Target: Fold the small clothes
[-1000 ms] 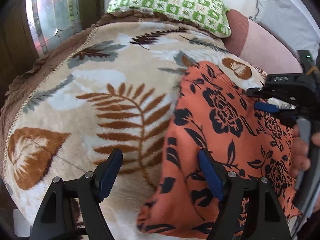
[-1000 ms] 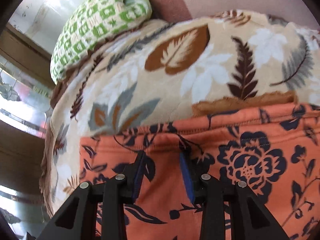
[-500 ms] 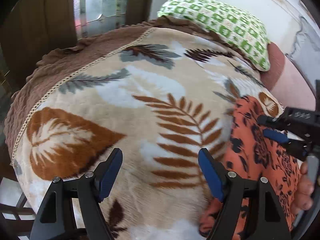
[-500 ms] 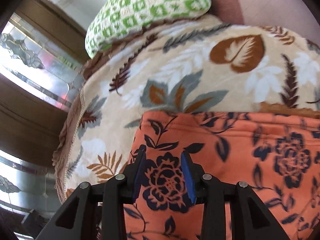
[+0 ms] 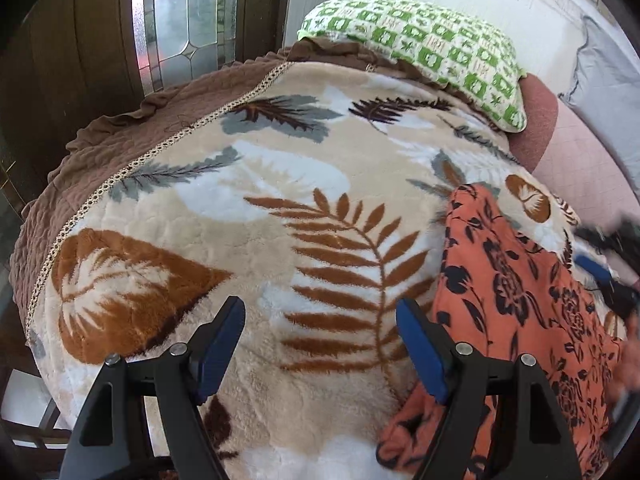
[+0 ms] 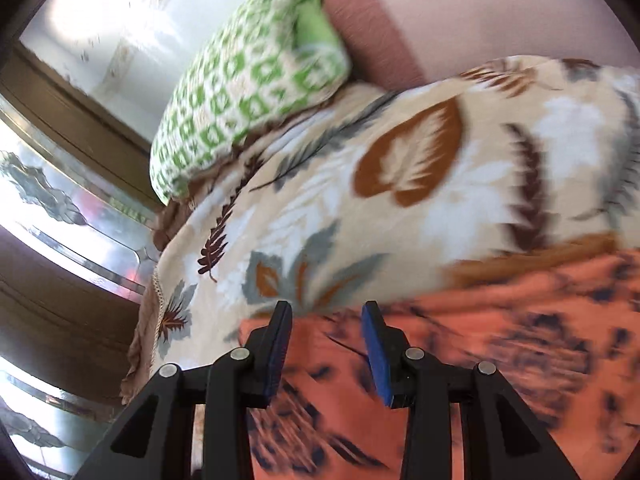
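An orange garment with dark flower print [image 5: 516, 292] lies on the leaf-patterned blanket [image 5: 248, 216]. In the left wrist view it is at the right, partly behind my right finger. My left gripper [image 5: 320, 336] is open and empty, over the blanket just left of the garment. In the right wrist view the garment [image 6: 500, 344] fills the lower right, blurred. My right gripper [image 6: 326, 344] is open, its fingers above the garment's upper edge, holding nothing. It also shows blurred at the far right of the left wrist view [image 5: 604, 276].
A green and white checked pillow [image 5: 420, 44] lies at the blanket's far end, next to a pink bolster [image 5: 540, 120]. A brown quilted bedspread edge [image 5: 80, 160] runs along the left. A wooden door with patterned glass [image 5: 180, 16] stands beyond the bed.
My left gripper has swung left, off the garment and over bare blanket. My right gripper has moved back toward the garment's upper edge and is in motion; its jaws have opened a little wider.
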A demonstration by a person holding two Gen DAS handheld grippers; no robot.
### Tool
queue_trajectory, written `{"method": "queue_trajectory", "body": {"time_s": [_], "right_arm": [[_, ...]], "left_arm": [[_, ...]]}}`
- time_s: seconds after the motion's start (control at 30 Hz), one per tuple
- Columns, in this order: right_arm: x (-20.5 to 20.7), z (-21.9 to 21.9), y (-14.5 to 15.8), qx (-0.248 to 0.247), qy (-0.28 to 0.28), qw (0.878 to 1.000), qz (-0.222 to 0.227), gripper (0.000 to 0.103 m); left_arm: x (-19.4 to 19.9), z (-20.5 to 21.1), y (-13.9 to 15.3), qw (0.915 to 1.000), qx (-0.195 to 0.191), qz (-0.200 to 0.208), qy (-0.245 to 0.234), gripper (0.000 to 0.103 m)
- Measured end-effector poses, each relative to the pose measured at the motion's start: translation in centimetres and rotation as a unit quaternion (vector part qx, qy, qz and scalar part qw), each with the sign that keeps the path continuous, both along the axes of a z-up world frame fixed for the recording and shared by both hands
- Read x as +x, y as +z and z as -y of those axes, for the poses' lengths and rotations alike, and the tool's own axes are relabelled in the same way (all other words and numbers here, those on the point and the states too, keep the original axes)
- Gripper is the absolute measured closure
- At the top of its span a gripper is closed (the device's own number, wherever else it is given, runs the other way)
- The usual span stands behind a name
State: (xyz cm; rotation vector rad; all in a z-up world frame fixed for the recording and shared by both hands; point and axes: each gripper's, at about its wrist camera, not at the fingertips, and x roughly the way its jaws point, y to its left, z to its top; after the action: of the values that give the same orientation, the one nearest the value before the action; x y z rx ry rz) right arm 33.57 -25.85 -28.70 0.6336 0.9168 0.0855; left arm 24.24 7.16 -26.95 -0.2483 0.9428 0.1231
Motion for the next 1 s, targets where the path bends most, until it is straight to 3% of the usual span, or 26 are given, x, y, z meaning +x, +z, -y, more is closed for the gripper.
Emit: {"method": "queue_trajectory", "body": {"time_s": [0.1, 0.17, 0.3, 0.53, 0.8, 0.93, 1.0], "right_arm": [[-5.0, 3.5, 0.1, 0.008, -0.01, 1.0, -0.019, 0.063], [-8.7, 5.2, -0.9, 0.026, -0.011, 0.999, -0.039, 0.063], [-15.4, 7.1, -4.1, 0.01, -0.019, 0.996, -0.081, 0.063], [-22.9, 9.4, -2.8, 0.075, -0.043, 0.996, 0.03, 0.059], [-22.6, 9.7, -3.2, 0.134, -0.039, 0.989, 0.051, 0.057], [-21.9, 9.8, -2.8, 0.128, -0.046, 0.99, 0.048, 0.057], [-21.9, 10.4, -3.2, 0.152, -0.052, 0.986, 0.042, 0.057]], "left_arm": [[-1.4, 0.0, 0.3, 0.9998, -0.017, 0.004, -0.011, 0.025], [-2.4, 0.2, 0.2, 0.9992, -0.036, 0.0, -0.016, 0.025], [-4.9, 0.9, 0.3, 0.9982, -0.057, 0.009, -0.02, 0.025], [-8.3, 1.6, -0.5, 0.9925, -0.106, 0.018, -0.059, 0.025], [-6.9, 3.4, -1.2, 0.9826, -0.166, -0.013, -0.082, 0.025], [-4.9, 4.3, -1.8, 0.9825, -0.174, -0.022, -0.062, 0.024], [-4.1, 4.4, -2.0, 0.9825, -0.179, -0.026, -0.043, 0.024]]}}
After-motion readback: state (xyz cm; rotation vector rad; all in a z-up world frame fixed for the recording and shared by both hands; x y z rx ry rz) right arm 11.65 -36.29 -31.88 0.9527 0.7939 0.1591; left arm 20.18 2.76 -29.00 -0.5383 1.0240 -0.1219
